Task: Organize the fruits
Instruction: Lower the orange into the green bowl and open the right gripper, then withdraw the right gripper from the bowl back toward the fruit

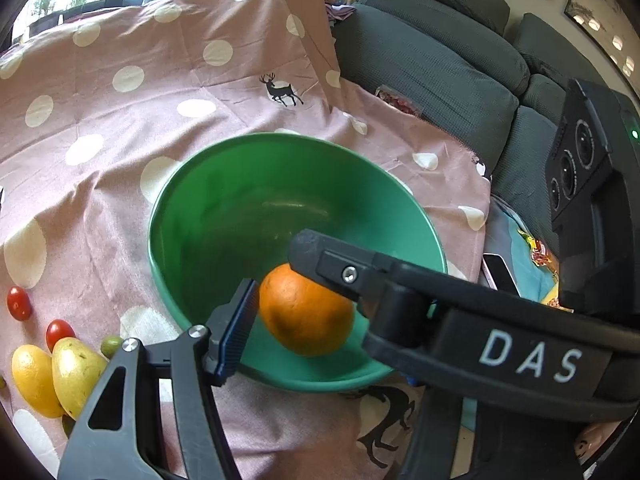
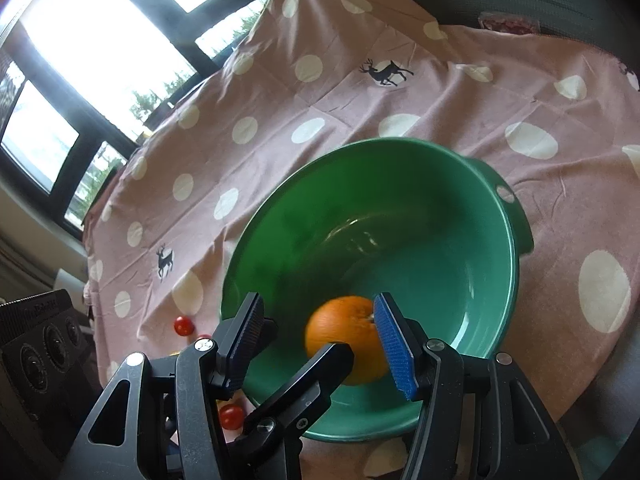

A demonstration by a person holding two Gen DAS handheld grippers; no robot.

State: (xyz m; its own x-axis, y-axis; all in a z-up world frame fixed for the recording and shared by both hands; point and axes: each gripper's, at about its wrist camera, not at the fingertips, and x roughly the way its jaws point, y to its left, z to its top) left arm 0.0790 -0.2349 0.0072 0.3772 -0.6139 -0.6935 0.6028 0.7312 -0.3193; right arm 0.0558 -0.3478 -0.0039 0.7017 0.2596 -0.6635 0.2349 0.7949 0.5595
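Observation:
An orange [image 1: 306, 312] hangs low over the near side of a green bowl [image 1: 240, 208]. My left gripper [image 1: 308, 292] is shut on it: the blue left pad [image 1: 236, 328] presses its side, and the right finger [image 2: 320, 372] lies against its other side. My right gripper [image 2: 320, 304] reaches in crosswise. Its blue right pad [image 2: 396, 352] touches the orange [image 2: 352, 332], while its left pad [image 2: 248, 340] stands apart, with the green bowl [image 2: 400, 220] showing in the gap. The right gripper's finger [image 1: 400, 280] crosses over the orange's top.
On the pink dotted cloth [image 1: 160, 100], left of the bowl, lie two cherry tomatoes [image 1: 19, 303], a yellow lemon [image 1: 34, 380], a yellow-green mango [image 1: 76, 376] and a small green fruit [image 1: 111, 346]. A grey sofa [image 1: 420, 80] and a phone [image 1: 500, 272] are on the right.

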